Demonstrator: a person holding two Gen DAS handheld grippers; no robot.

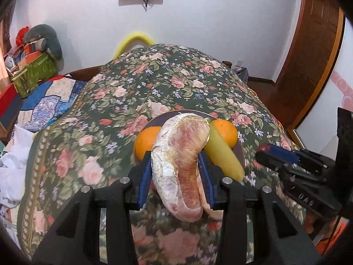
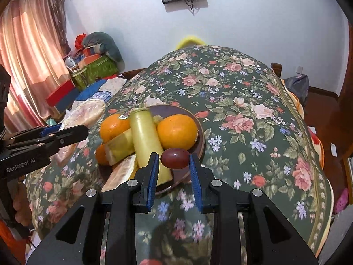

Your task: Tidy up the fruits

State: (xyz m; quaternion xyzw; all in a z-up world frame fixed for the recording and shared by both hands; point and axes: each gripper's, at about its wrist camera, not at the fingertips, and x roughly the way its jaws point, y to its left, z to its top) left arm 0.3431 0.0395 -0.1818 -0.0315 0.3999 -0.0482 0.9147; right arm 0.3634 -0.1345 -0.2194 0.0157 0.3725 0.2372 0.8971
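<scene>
Gripping a peeled pomelo segment [image 1: 181, 165] between its blue pads, our left gripper [image 1: 176, 170] holds the piece in the air above the near edge of the dark plate [image 2: 199, 130]. Our right gripper [image 2: 174, 165] is closed on a red grape [image 2: 175, 158], pinched end to end just over the plate's front rim. On the plate beyond them we see two oranges, one [image 2: 177, 131] on the right and one [image 2: 114, 127] on the left, with a pale yellow-green peeled fruit [image 2: 146, 139] lying lengthwise between them, and more pomelo pieces [image 2: 120, 145] stacked at the left front. The plate sits on a green floral bedspread [image 2: 242, 101]. We judge the sorting well advanced: most fruit is already gathered on the plate, and the segment and the grape are what remain to be set down, as far as we can see.
</scene>
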